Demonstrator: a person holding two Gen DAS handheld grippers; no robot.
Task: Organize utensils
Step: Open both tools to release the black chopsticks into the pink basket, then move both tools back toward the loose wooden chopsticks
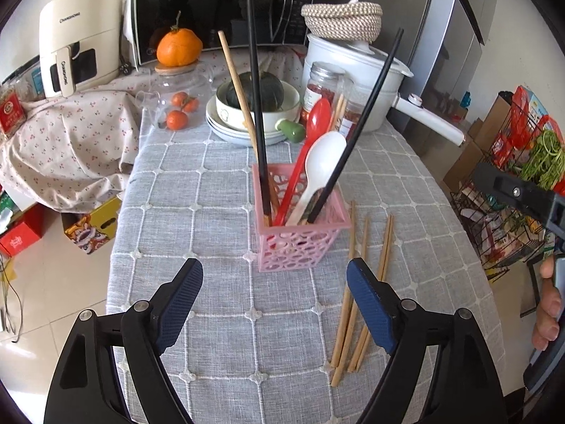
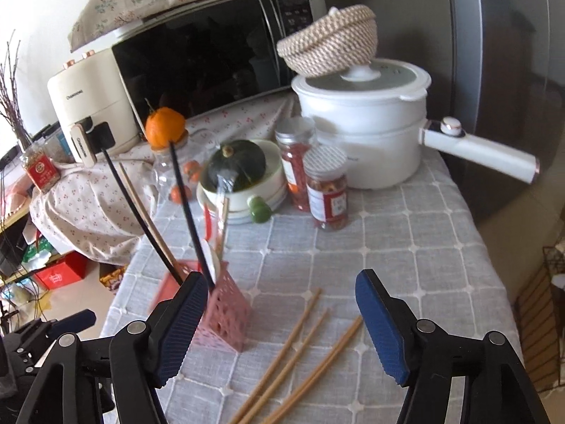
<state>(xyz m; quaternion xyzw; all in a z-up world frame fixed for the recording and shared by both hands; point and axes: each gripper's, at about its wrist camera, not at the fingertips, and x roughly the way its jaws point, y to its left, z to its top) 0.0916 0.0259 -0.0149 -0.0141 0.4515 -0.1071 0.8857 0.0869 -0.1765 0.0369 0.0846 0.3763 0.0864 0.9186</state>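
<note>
Left gripper (image 1: 273,304) and right gripper (image 2: 282,325) stood wide, ribbed blue pads empty. Pink perforated plastic basket (image 1: 300,247) held spoons, black chopsticks; slim wooden chopsticks (image 1: 356,300) lay just beside it on quilted grey cloth (image 1: 212,212).

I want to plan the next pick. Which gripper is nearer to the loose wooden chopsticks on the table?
Right. The right gripper hangs open directly over the wooden chopsticks. The left gripper is open beside them, facing the pink basket.

Soft daylight fills the room, shadows faint. Both views bulge, dark at the corners. The right view smears with motion blur around the pink basket (image 2: 219,314); the microwave (image 1: 219,10) door shows dim reflections.
</note>
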